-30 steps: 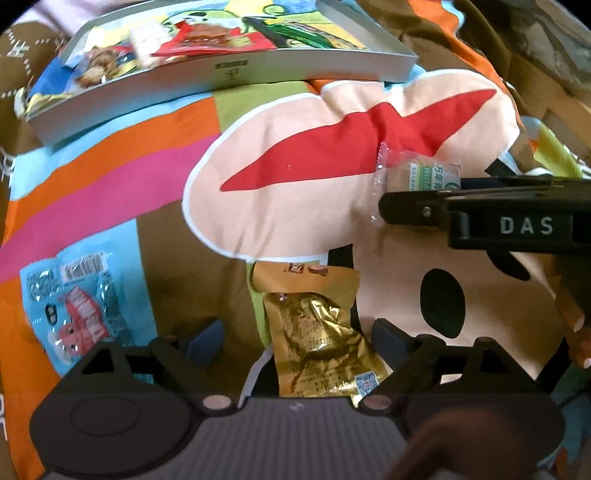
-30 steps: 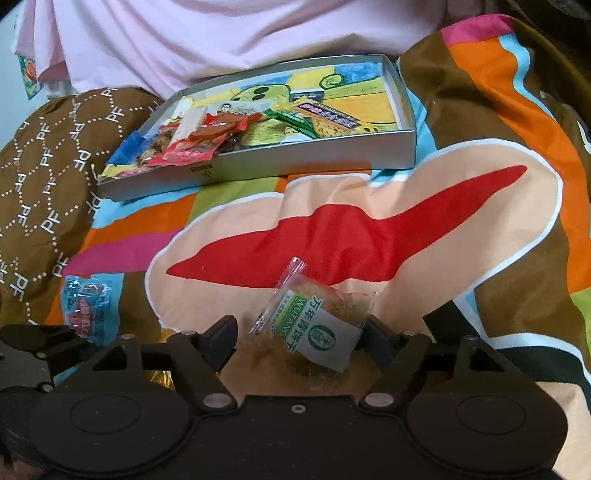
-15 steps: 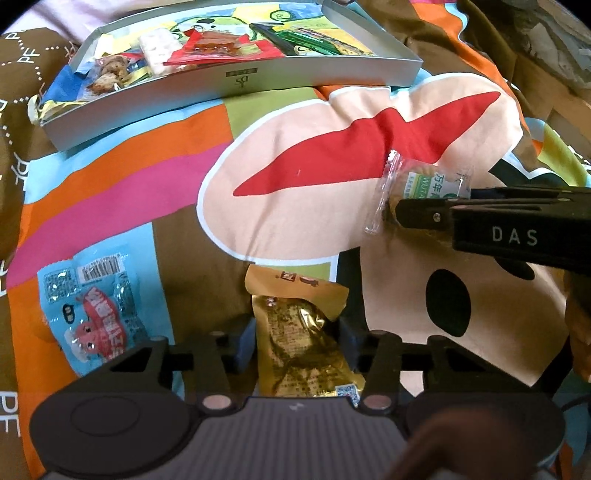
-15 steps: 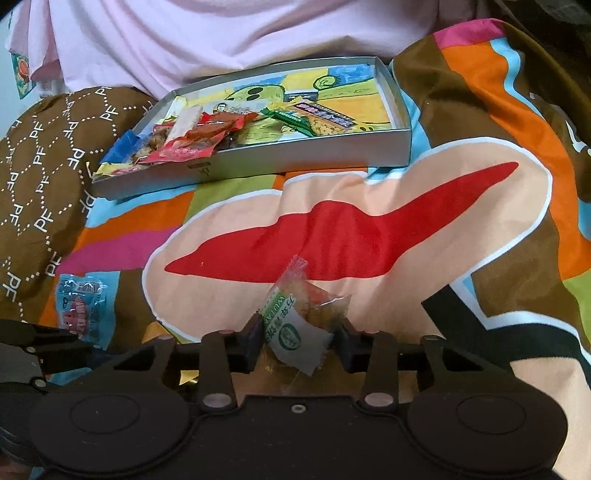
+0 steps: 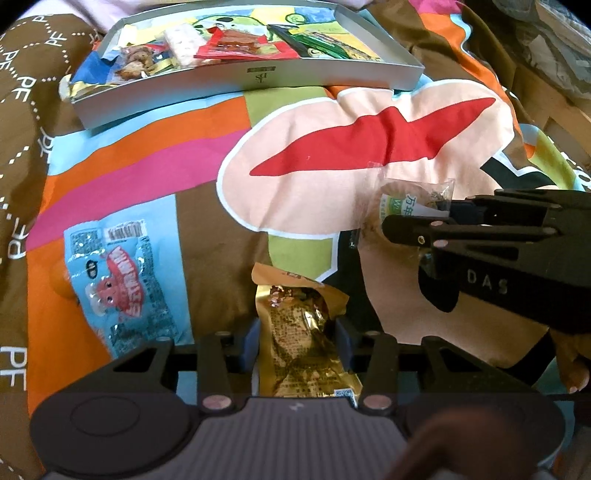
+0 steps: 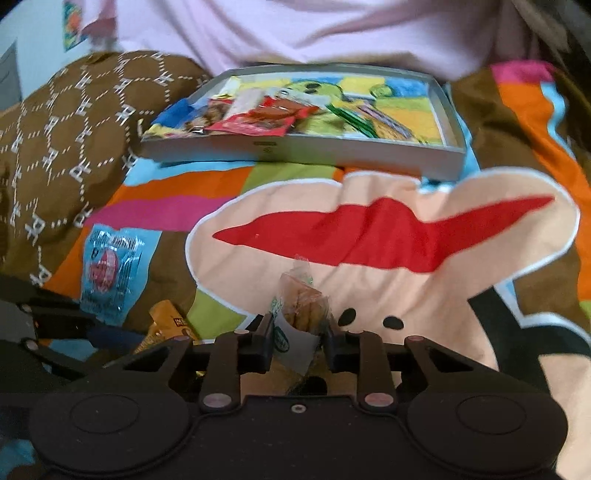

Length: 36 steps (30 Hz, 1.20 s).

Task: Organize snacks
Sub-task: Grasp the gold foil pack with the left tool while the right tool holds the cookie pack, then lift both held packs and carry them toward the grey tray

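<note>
My left gripper (image 5: 297, 341) is shut on a gold foil snack packet (image 5: 299, 336), lifted off the colourful blanket. My right gripper (image 6: 299, 334) is shut on a clear green-and-white wrapped pastry (image 6: 301, 314); in the left wrist view that pastry (image 5: 413, 201) pokes out ahead of the right gripper at the right. A blue snack packet (image 5: 122, 280) with a red cartoon lies flat on the blanket to the left, and shows in the right wrist view too (image 6: 110, 275). A grey tray (image 5: 236, 79) holding several snack packets sits at the far end; the right wrist view shows that tray (image 6: 303, 149) beyond the blanket.
A brown patterned cushion (image 6: 62, 147) rises at the left of the tray. A person's pink garment (image 6: 314, 29) fills the background behind the tray. A hand (image 5: 570, 365) shows under the right gripper's body. Wooden furniture (image 5: 554, 107) stands at the far right.
Both grippers went from open around their packets to shut on them. Both have lifted and drawn back, with the right wrist view now blurred from motion and swung to the right.
</note>
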{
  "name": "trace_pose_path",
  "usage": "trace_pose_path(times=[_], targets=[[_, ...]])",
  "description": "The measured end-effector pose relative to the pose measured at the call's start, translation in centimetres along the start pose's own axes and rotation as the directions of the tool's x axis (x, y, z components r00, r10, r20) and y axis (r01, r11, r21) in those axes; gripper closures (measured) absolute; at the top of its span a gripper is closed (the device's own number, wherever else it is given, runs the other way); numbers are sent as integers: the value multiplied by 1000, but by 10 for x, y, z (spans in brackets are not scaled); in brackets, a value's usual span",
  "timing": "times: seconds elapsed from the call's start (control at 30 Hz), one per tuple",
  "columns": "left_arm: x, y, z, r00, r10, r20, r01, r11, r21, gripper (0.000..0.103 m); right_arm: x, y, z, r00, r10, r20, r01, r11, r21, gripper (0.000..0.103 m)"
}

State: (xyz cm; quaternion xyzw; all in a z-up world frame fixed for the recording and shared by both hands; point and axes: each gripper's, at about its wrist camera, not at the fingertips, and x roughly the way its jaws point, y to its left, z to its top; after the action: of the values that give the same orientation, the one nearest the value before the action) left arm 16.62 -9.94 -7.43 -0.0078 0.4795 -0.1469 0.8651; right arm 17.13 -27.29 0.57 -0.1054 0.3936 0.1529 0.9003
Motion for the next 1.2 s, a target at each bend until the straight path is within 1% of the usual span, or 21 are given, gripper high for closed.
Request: trace_pose_path(times=[0.07,0.17,0.23,0.37,0.5,0.63,0.73,0.9,1.03,1.2], targets=[[-4,2,-3,1000,7,4,-7,1000,-6,58,-2,8,-1,999,-34,23,35,997,-67,76],[-8,2,-7,1000,14,15,-14,1000,-5,59,-6,19,-4,994,-85,72,96,981,-169,76],[-9,3,-9,1000,9,25,-8,1000,-9,60,-7,23,-4,990,-101,98,120,972,-205,76],[-14,7,-11,999,-21,43,22,999,-42,60,-10,25,-3,982,-124,146,155,962,-223,76],[-15,10,-10,998,-30,62,34,997,-66,60,-11,23,-3,977,-142,160,175,961,-215,76],[-19,13,-7,991,-70,113,81,992,-100,60,-13,24,-3,968,-159,193,201,955,-220,76],[-26,15,-3,984,-71,166,90,990,-109,60,-15,25,-1,957,-177,228,229,948,-223,76],[-36,21,13,971,-34,236,66,990,-127,60,-17,24,6,934,-204,293,267,943,-198,76],[-43,28,36,959,-6,282,52,986,-156,60,-16,21,19,906,-222,360,293,943,-155,76],[-53,37,85,935,14,353,57,981,-188,60,-10,10,43,855,-249,455,309,949,-61,76]])
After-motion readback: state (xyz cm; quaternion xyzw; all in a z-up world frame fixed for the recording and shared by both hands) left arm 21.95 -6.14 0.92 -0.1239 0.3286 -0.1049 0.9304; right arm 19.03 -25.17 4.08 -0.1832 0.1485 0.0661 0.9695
